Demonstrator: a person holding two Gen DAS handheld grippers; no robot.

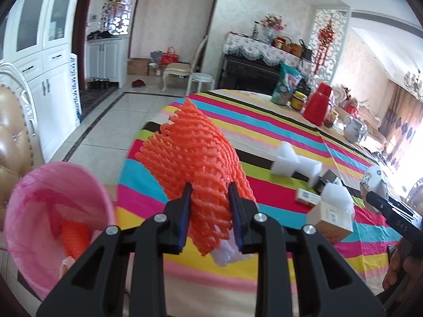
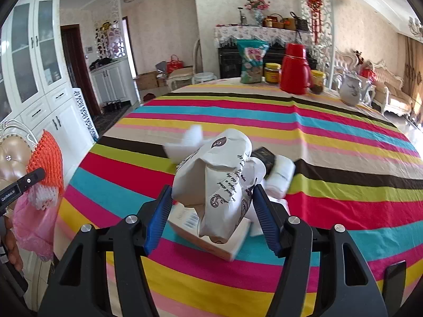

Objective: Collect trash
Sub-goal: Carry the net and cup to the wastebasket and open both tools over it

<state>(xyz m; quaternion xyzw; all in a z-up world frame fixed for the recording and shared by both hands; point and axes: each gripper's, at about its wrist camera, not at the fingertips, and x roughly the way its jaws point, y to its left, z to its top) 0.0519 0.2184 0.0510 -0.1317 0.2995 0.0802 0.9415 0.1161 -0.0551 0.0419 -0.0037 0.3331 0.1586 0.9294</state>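
Far left, off the worktop edge: pink round bin with pink plastic liner (image 1: 53,211), one orange piece already inside. Just right of it the left gripper (image 1: 210,198) has its jaws clamped tight on an orange foam mesh fruit sleeve (image 1: 193,153), with a bit of white foam mesh (image 1: 227,253) pinched underneath. The sleeve hangs over the near-left edge of the striped multicolour tablecloth worktop (image 1: 264,121), not yet over the bin mouth.

Centre to right: the right gripper (image 2: 211,208) has its jaws spread around a crumpled white paper bag with dark print (image 2: 219,179), pads pressing its sides, bag lifted off the cloth. Below it remain a white-and-tan small carton (image 2: 222,240), white foam blocks (image 2: 280,177) and a small dark box (image 2: 264,155). Far end: red thermos jug (image 2: 294,68), jars, snack bag, white teapot, none of them trash.

Risks, as I judge them:
- The white mesh scrap is barely held; it could slip and fall to the floor short of the bin.
- The bin looks tilted; a clumsy drop may bounce off the rim.
- The paper bag is soft, so a loose squeeze could let it slide out mid-carry.
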